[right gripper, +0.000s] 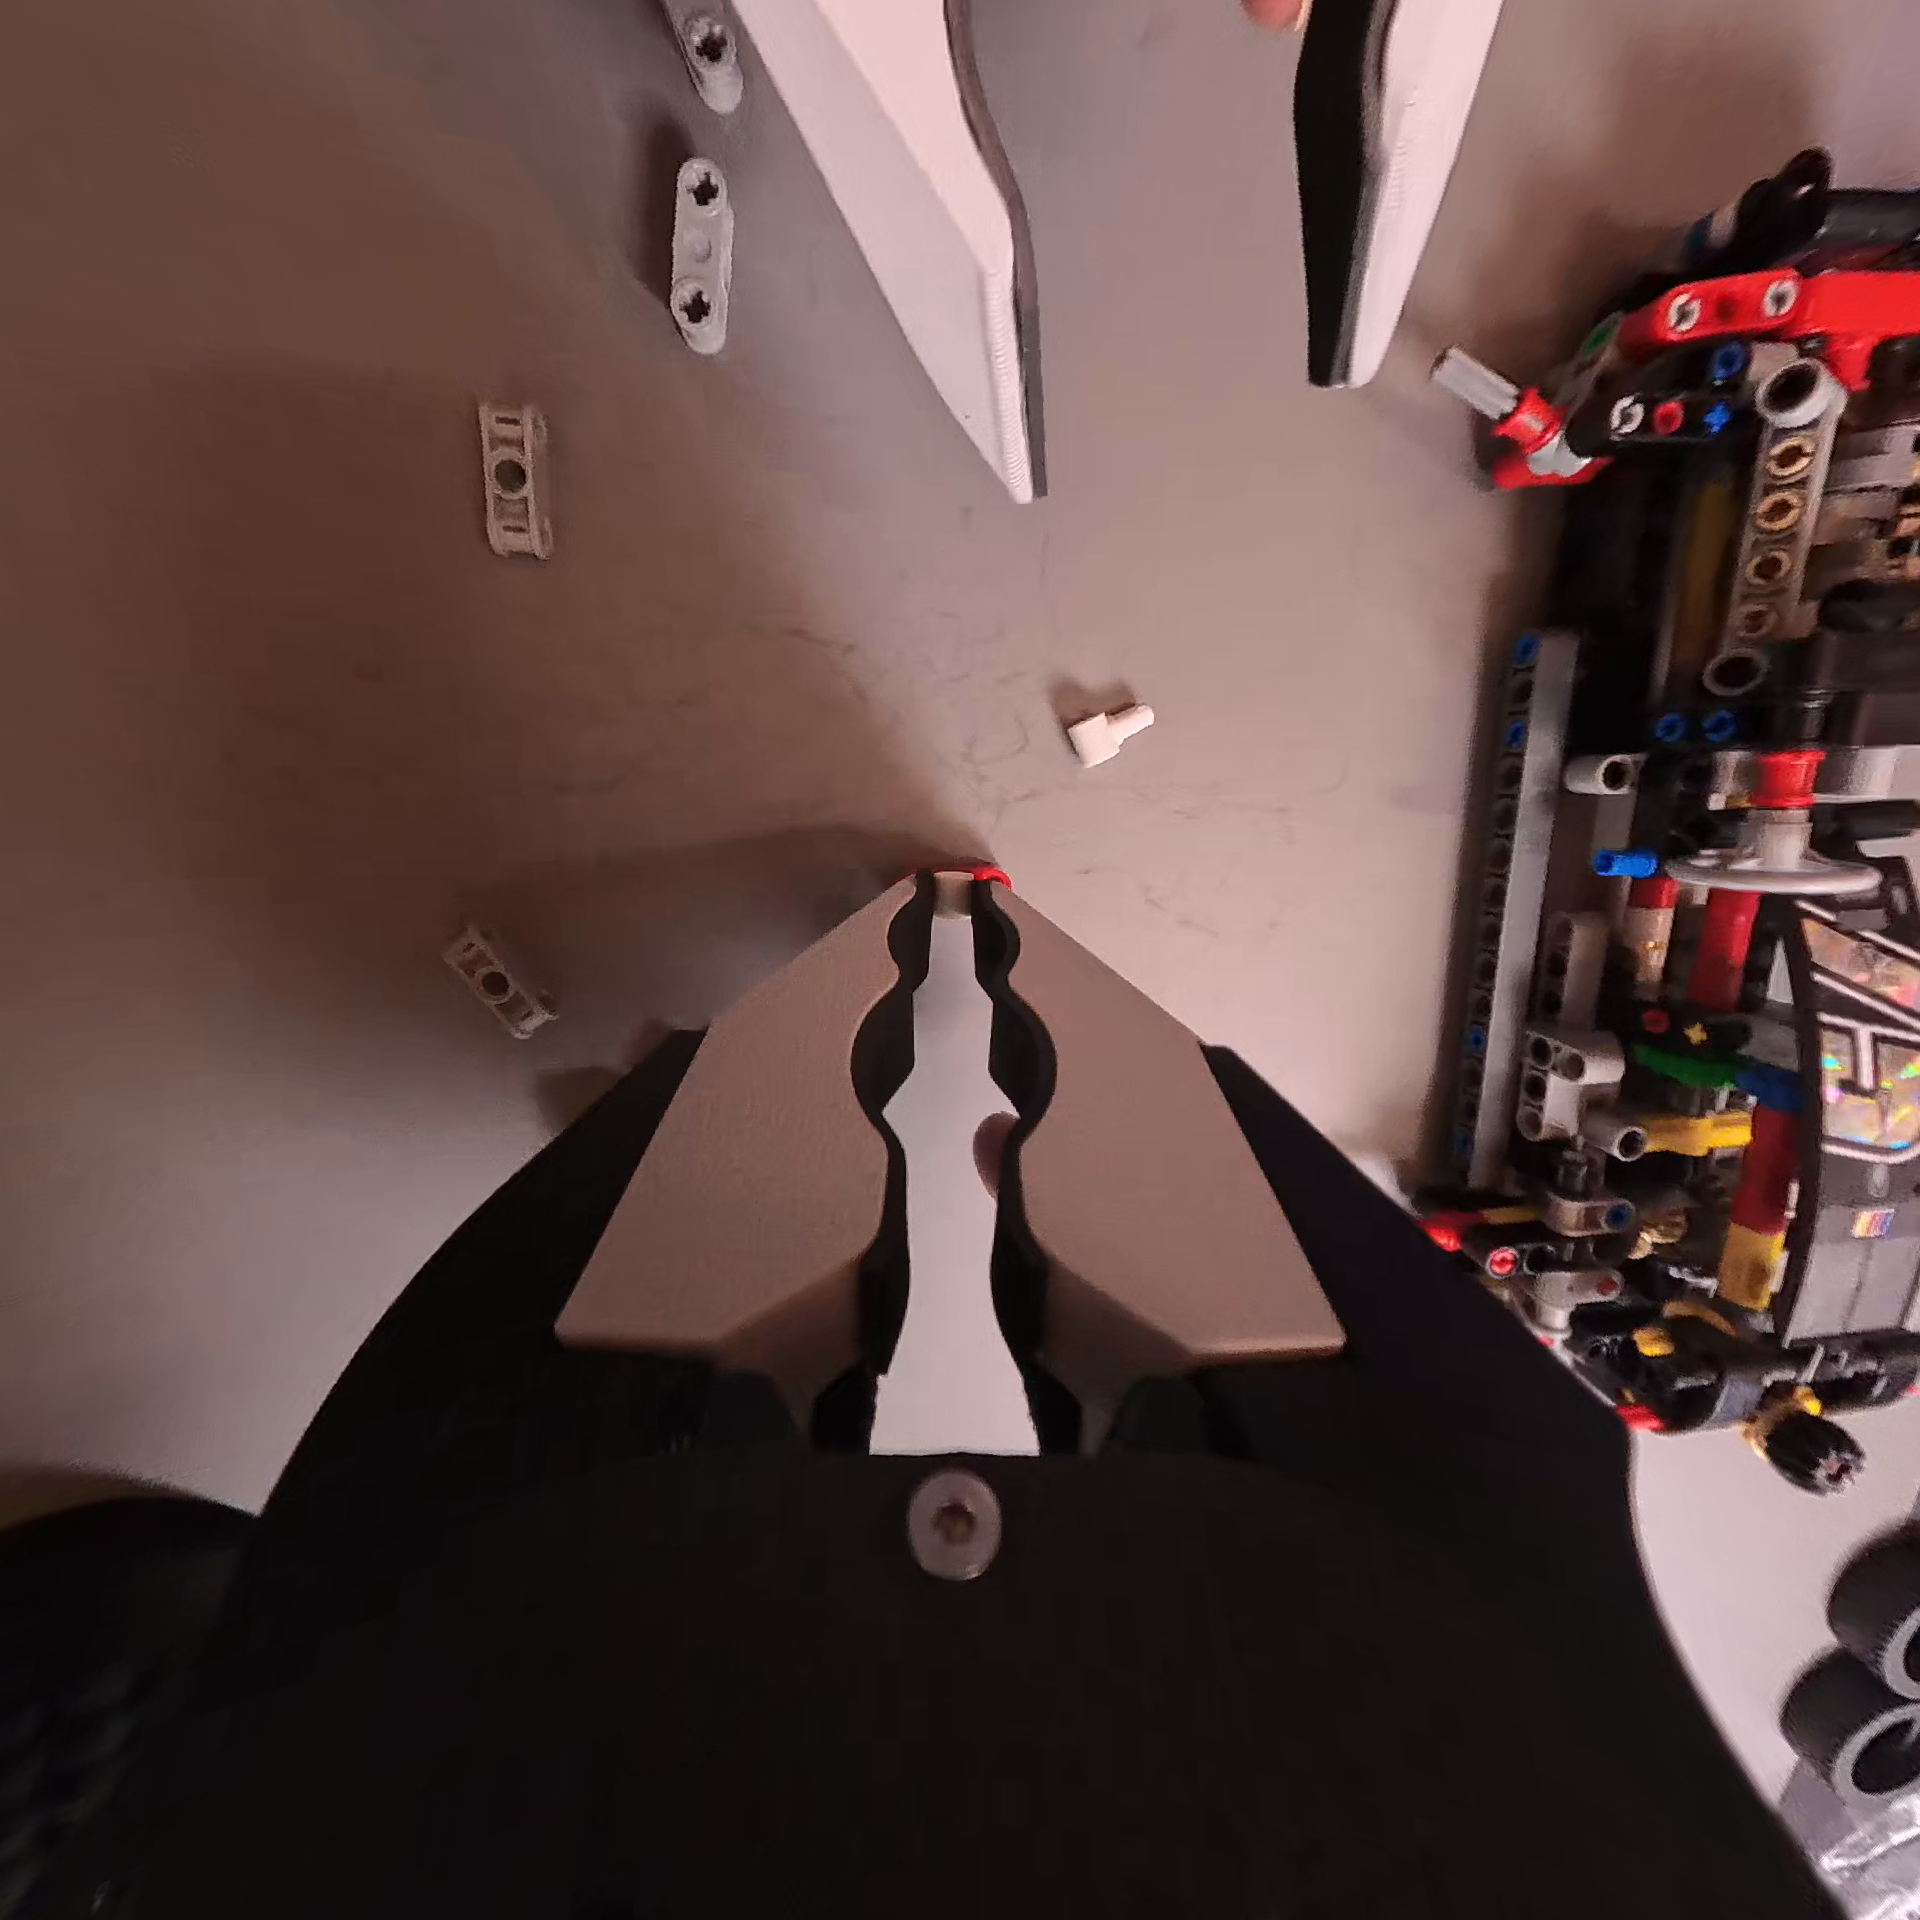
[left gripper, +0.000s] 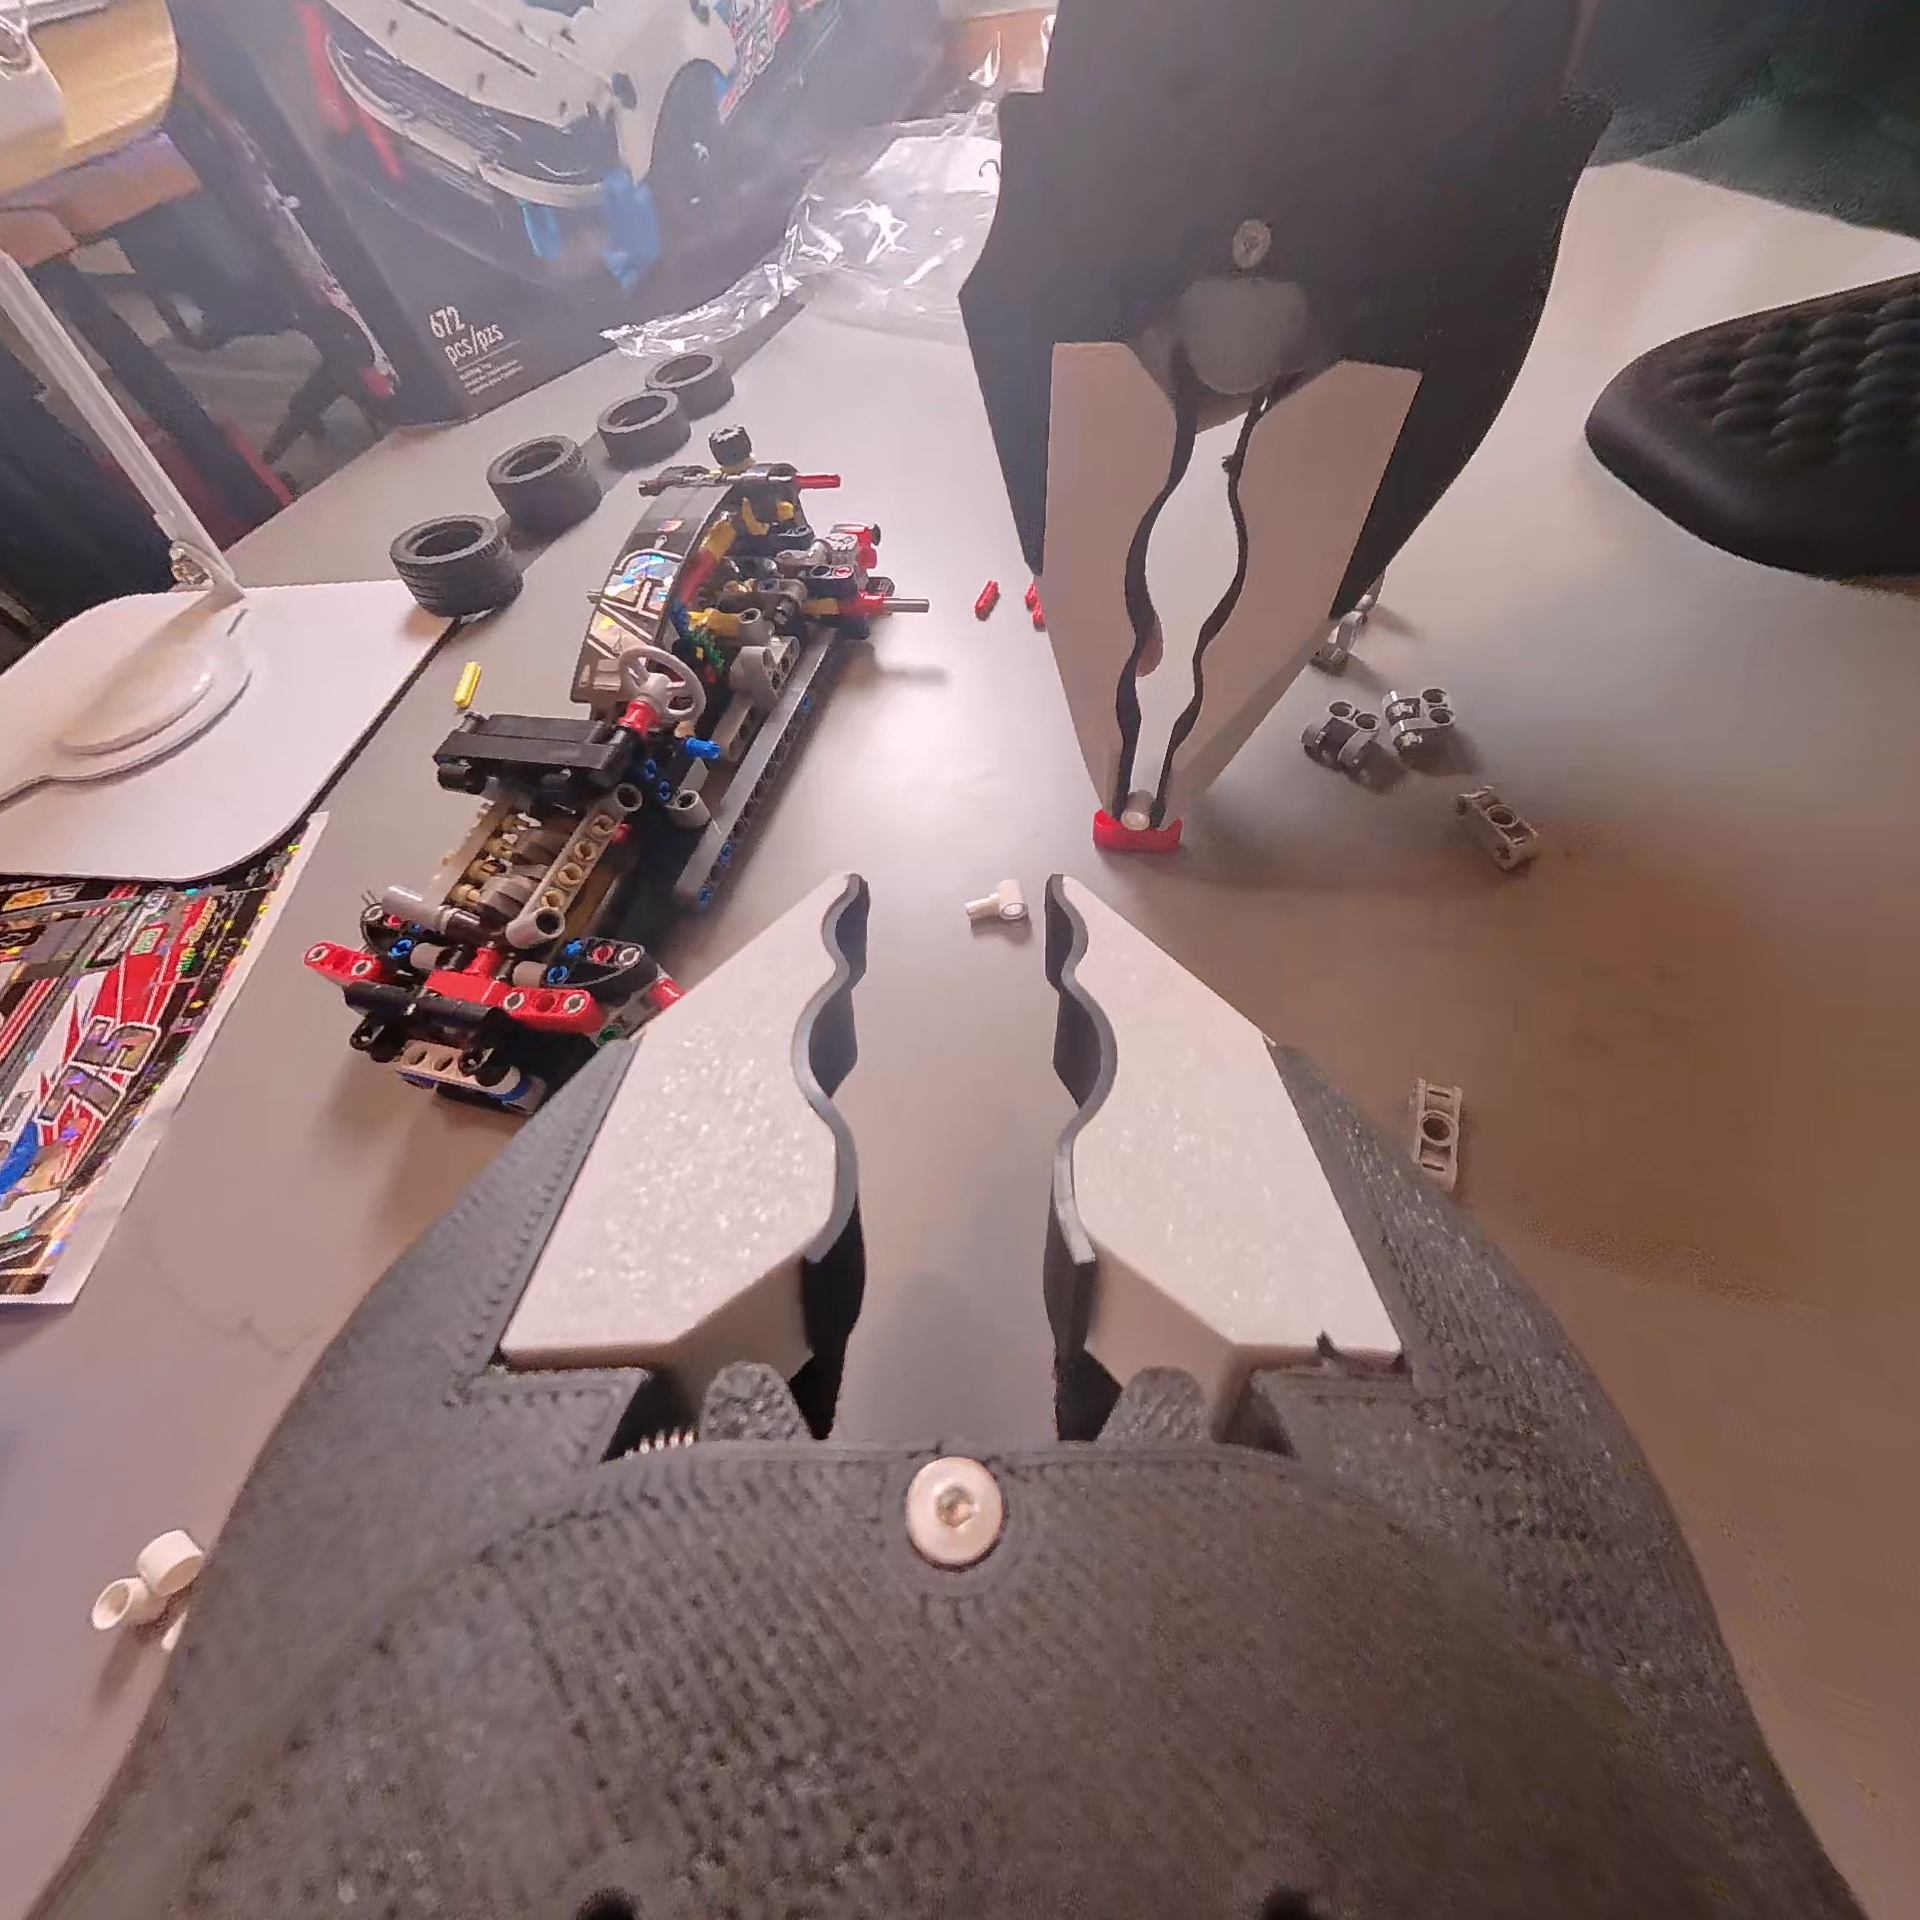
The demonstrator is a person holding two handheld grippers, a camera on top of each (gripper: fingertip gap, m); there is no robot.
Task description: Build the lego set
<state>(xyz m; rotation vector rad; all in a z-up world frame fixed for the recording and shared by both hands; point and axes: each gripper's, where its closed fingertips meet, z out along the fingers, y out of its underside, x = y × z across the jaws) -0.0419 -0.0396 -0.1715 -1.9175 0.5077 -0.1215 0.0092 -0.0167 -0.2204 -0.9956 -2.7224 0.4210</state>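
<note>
A part-built lego car chassis (left gripper: 623,769) lies on the grey table, left of centre; it also shows in the right wrist view (right gripper: 1714,831). My left gripper (left gripper: 954,896) is open and empty, low over the table, with a small white connector (left gripper: 995,902) just ahead between its tips. My right gripper (left gripper: 1140,805) points down at the table, its tips shut on a small white pin (right gripper: 952,896) standing in a red piece (left gripper: 1137,829). In the right wrist view my right gripper (right gripper: 952,888) hides most of the red piece. The white connector (right gripper: 1108,731) lies beyond it.
Several black tyres (left gripper: 540,483) sit behind the chassis by the set's box (left gripper: 499,208). A sticker sheet (left gripper: 94,1039) lies at the left. Grey connectors (left gripper: 1382,727) and small red pins (left gripper: 987,597) are scattered to the right. Grey liftarms (right gripper: 702,255) lie near my left gripper's fingers (right gripper: 935,260).
</note>
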